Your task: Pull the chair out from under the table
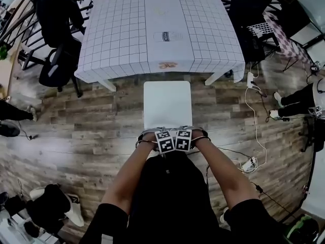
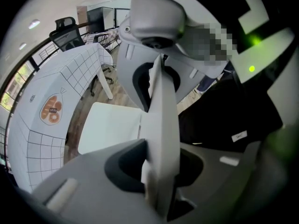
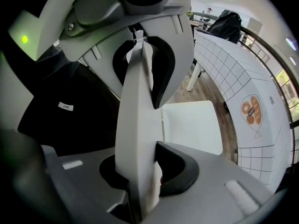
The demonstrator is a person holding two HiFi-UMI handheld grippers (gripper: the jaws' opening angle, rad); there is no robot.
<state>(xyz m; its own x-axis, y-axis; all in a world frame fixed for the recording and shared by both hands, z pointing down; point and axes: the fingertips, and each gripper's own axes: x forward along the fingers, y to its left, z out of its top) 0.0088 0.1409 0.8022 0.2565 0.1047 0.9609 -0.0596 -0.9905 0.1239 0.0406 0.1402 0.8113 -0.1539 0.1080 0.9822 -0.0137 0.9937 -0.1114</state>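
Note:
The white chair (image 1: 167,103) stands on the wood floor in front of the table (image 1: 117,34), which wears a grid-patterned cloth; the seat is fully out from under it. My left gripper (image 1: 161,132) and right gripper (image 1: 186,132) sit side by side on the top edge of the backrest, pointing steeply down. In the left gripper view the white backrest (image 2: 163,106) runs between the jaws, with the seat (image 2: 110,125) beyond. The right gripper view shows the same backrest (image 3: 138,115) clamped and the seat (image 3: 191,125) past it.
A black office chair (image 1: 58,39) stands left of the table and another dark chair (image 1: 251,14) at its right. A white cable and power strip (image 1: 249,164) lie on the floor to the right. A person's legs (image 1: 294,98) are at the right edge, bags and shoes (image 1: 56,207) lower left.

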